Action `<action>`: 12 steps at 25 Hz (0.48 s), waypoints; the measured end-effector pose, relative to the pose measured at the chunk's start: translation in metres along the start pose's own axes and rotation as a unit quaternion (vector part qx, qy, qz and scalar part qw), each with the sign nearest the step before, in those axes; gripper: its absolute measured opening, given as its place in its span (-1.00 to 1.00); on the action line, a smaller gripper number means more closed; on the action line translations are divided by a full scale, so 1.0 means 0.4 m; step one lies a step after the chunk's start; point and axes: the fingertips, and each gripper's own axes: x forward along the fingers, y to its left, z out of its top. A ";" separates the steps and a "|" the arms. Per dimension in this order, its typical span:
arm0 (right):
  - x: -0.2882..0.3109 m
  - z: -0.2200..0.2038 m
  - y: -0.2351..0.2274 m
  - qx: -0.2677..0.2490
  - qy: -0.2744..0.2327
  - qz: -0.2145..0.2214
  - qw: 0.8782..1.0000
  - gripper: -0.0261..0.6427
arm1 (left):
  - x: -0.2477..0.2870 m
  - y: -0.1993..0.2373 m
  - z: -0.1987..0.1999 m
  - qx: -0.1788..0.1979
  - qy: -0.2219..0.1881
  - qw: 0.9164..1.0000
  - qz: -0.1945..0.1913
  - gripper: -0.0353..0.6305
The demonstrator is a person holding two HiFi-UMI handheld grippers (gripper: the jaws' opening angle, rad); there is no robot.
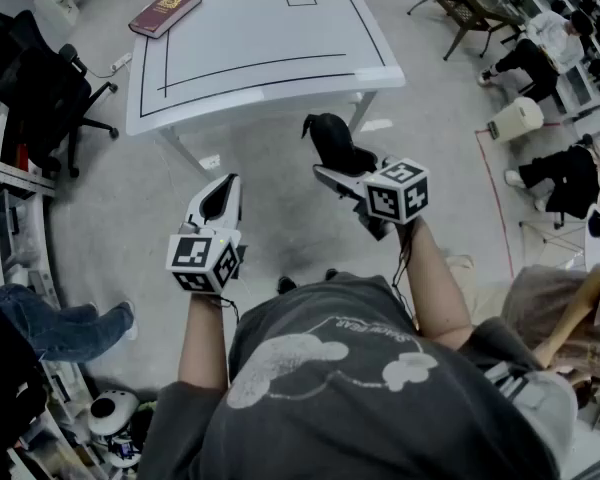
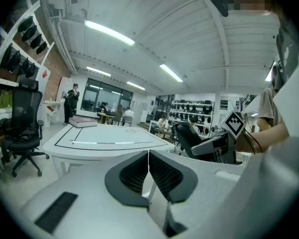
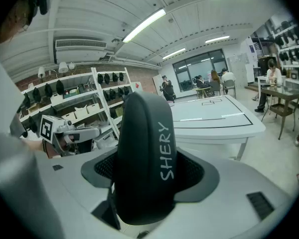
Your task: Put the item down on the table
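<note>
A: Where's the desk?

B: Upper middle of the head view. It's a white desk (image 1: 260,48) with black lines and a maroon book (image 1: 165,11) on its upper-left corner.

A: And the tools?

B: Both are below it, over the floor. The left tool (image 1: 220,196), left of centre, has its jaws pressed together with nothing between them. The right tool (image 1: 342,171), right of centre, stands wide, clamped on a black case (image 1: 330,136).

A: Where exactly is the case?

B: On edge between the right tool's jaws, with both pads against its sides. It juts past their tips toward the desk, short of its near edge.
</note>
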 end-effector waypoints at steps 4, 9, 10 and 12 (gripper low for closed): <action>0.016 0.008 -0.001 -0.003 0.001 -0.001 1.000 0.05 | 0.006 0.013 0.005 -0.002 -0.001 1.000 -0.003 -0.88; 0.032 0.014 0.000 -0.002 0.005 -0.004 1.000 0.05 | 0.008 0.028 0.007 -0.007 -0.001 1.000 -0.005 -0.88; 0.034 0.015 0.000 -0.002 0.005 -0.005 1.000 0.05 | 0.007 0.031 0.006 -0.008 -0.002 1.000 -0.005 -0.88; 0.038 0.015 0.001 0.000 0.004 -0.008 1.000 0.05 | 0.004 0.039 0.001 -0.010 -0.002 1.000 -0.007 -0.88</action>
